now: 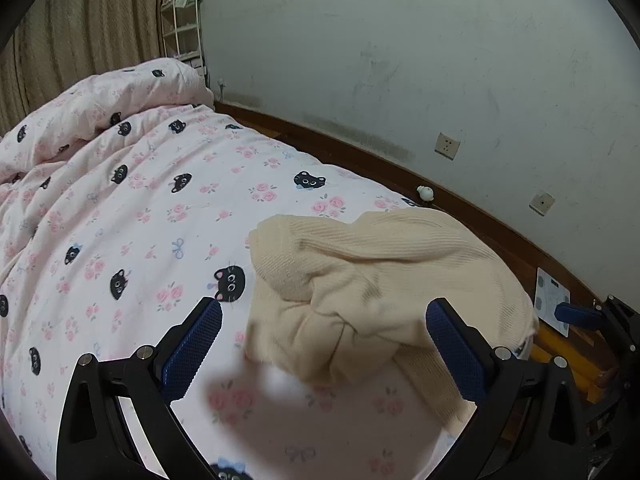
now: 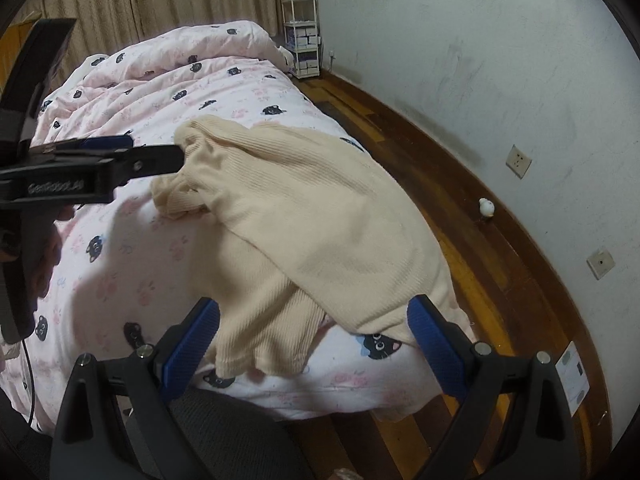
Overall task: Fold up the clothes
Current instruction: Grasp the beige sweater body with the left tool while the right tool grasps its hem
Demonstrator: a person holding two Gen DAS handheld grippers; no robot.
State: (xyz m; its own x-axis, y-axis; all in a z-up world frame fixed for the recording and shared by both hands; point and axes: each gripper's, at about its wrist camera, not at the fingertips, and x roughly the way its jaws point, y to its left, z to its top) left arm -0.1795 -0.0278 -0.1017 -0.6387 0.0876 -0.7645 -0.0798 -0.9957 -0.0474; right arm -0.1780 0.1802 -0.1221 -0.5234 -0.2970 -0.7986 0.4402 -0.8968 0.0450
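Cream ribbed sweater (image 2: 304, 208) lies rumpled at the bed's (image 2: 132, 264) near right edge. Left gripper (image 1: 324, 324) and right gripper (image 2: 314, 316) hover with fingers spread, holding nothing. Soft, light knit likely sags; hem corners look best to grasp.
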